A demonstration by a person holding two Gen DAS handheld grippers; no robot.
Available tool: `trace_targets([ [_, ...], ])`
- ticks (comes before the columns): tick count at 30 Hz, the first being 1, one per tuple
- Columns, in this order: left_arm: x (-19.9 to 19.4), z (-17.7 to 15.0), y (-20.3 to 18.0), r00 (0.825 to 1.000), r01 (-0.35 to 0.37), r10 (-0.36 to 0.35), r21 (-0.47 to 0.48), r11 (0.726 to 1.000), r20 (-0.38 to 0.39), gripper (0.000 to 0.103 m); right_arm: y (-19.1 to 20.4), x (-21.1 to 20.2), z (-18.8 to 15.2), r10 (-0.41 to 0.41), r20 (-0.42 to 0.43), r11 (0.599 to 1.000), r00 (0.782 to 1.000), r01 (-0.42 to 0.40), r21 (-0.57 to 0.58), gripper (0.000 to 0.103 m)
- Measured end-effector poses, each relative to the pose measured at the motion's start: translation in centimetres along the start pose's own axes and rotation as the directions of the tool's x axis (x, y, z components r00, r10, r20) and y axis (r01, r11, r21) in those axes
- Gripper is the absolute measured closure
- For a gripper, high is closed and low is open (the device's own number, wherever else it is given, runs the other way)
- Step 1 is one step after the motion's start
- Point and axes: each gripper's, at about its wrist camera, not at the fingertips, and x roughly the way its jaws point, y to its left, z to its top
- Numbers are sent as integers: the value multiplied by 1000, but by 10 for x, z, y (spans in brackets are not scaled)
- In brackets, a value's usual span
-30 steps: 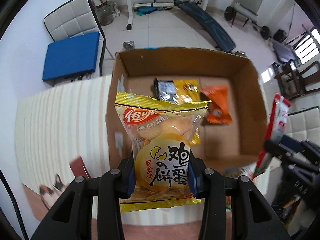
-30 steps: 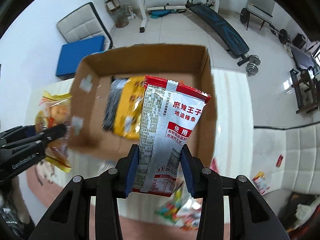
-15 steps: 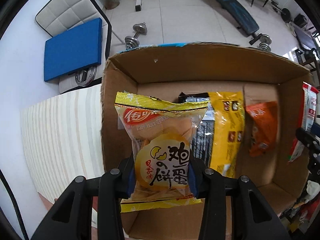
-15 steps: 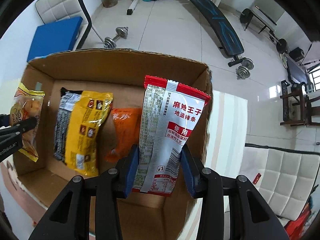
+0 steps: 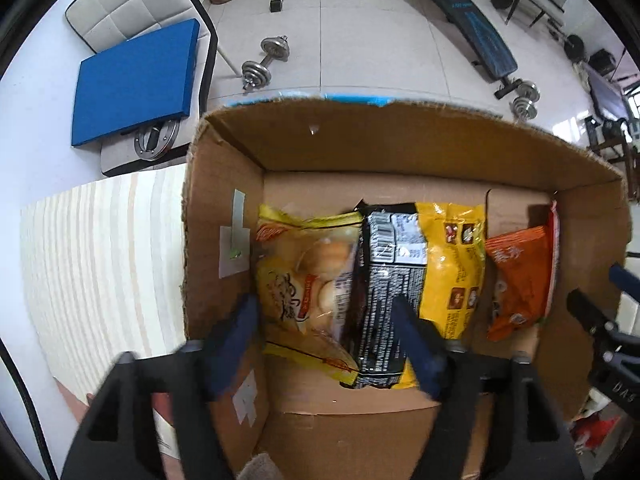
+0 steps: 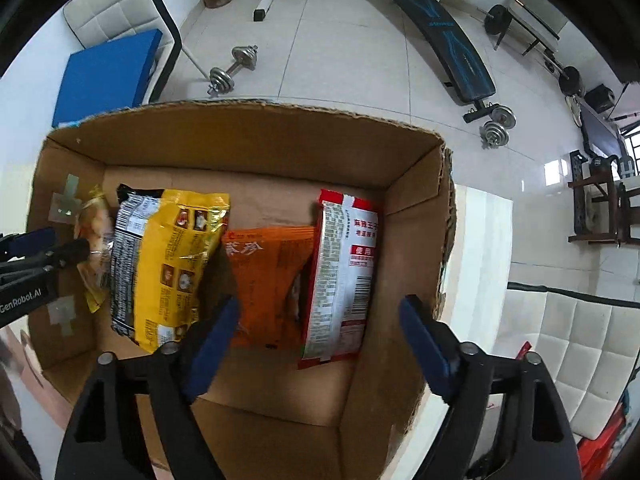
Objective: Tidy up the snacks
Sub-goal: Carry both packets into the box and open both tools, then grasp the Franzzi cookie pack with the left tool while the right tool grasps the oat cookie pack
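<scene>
Pale tiled floor (image 5: 372, 40) — dumbbell (image 5: 266, 62), dark sit-up bench (image 6: 448, 40), blue pad (image 5: 136, 84) on white quilted chair (image 5: 124, 4). Striped tabletop (image 5: 100, 264) — daylight glare at right.

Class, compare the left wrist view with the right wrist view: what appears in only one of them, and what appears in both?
Only the left wrist view shows the striped cloth. Only the right wrist view shows the printed face of the red and white packet and the white sofa. Both show the cardboard box, the yellow and black packet, the orange packet and the blue cushion.
</scene>
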Motion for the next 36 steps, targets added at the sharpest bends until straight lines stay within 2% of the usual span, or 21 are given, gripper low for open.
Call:
trace_targets([
  [2,-6,-2,1,1000,-3,3,-5,1000,14,19,2,-4,-3,14,3,1000,1000,-14,7,14],
  [5,-13,-6,1,999,16,-16,-4,1000,29,19,7,-13,-12,35,17,999,999,-36,14,12],
  [8,-23,-14,5,994,96,-95,-14,995,58,19,10,-21,-22,59,33,998,998,-60,32,9],
  [12,-48,-31,4,984,85,-85,7,996,158,19,15,-35,-40,82,69,995,994,-85,44,7],
  [16,-67,-49,6,976,113,-113,11,994,188,19,22,-51,-62,95,104,994,990,-100,50,7],
  [24,-109,-114,-8,949,58,-70,48,997,307,19,35,-95,-125,130,196,988,972,-143,52,7],
  [30,-115,-169,-13,944,75,-88,54,996,318,19,21,-95,-179,163,170,980,972,-179,88,7],
  [34,-98,-198,-17,955,61,-79,71,996,288,19,-2,-73,-211,161,115,973,980,-177,150,7],
  [36,-79,-209,-20,967,40,-62,90,995,249,19,-17,-56,-224,158,75,968,985,-169,186,7],
])
